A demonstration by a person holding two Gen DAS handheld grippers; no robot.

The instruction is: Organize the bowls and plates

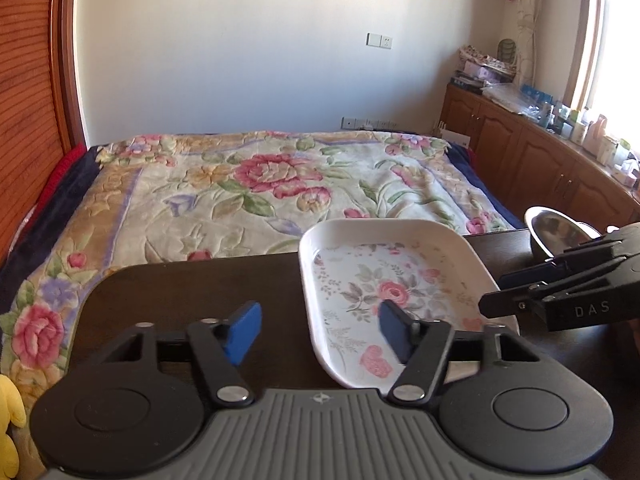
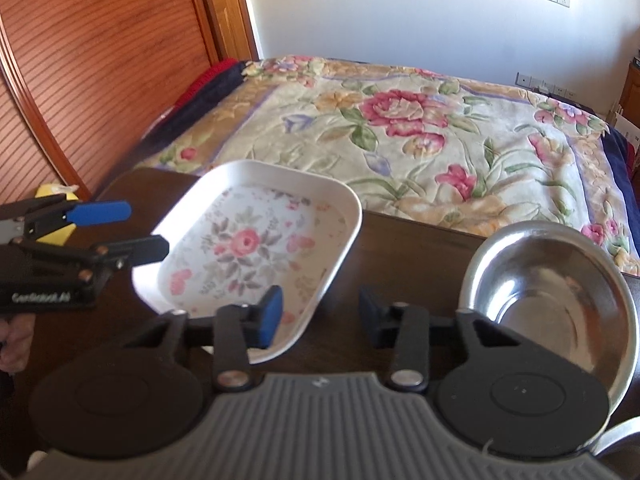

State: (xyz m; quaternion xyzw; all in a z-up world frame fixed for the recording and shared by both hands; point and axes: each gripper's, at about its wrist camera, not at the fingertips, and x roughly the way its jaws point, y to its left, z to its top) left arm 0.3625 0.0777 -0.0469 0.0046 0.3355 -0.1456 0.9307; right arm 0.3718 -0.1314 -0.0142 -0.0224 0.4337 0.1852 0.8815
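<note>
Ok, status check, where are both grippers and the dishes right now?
Left gripper open, empty, at floral tray's near-left edge. Right gripper open, empty, between tray and steel bowl. Both dishes on dark table. Nothing blocking.

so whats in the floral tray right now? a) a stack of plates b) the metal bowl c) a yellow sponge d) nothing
d: the floral tray shows only its printed pattern, the metal bowl sits apart on the dark table, and both the left claw and right claw are open and empty.
</note>
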